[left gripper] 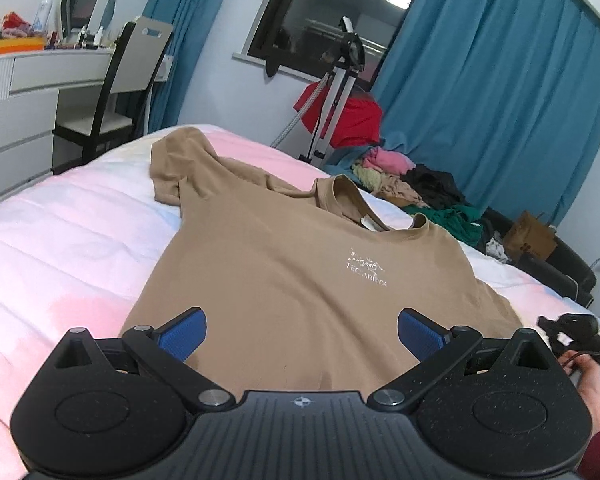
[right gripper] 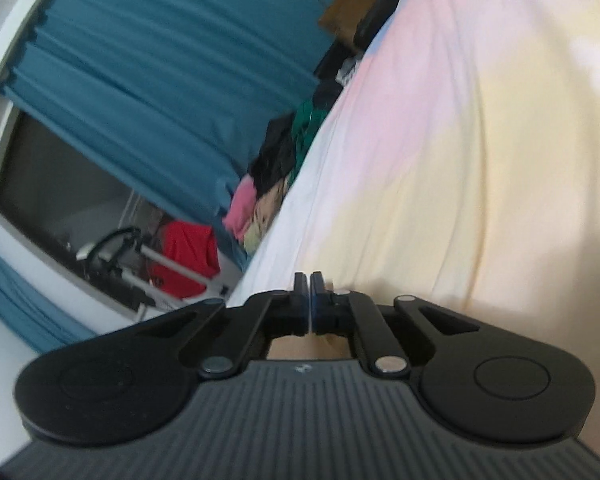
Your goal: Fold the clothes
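A tan T-shirt (left gripper: pixel 276 264) with a small white chest print lies face up and spread on the bed, collar toward the far right and one sleeve at the far left. My left gripper (left gripper: pixel 302 320) hovers open over the shirt's near hem, blue pads (left gripper: pixel 184 336) wide apart with nothing between them. My right gripper (right gripper: pixel 310 280) is shut, tilted and low over the pastel bedsheet (right gripper: pixel 460 140). A tan patch (right gripper: pixel 308 348) shows under its linkage; whether cloth is pinched is unclear. In the left wrist view the right gripper (left gripper: pixel 572 328) sits beside the shirt's right edge, held by a hand (left gripper: pixel 588 380).
The bed (left gripper: pixel 60 232) has a pink and white sheet. A pile of mixed clothes (left gripper: pixel 416 184) lies past its far right edge, by a metal stand draped in red cloth (left gripper: pixel 356 116). A chair (left gripper: pixel 116 92) and white dresser (left gripper: pixel 16 128) stand far left; blue curtains (left gripper: pixel 500 80) hang behind.
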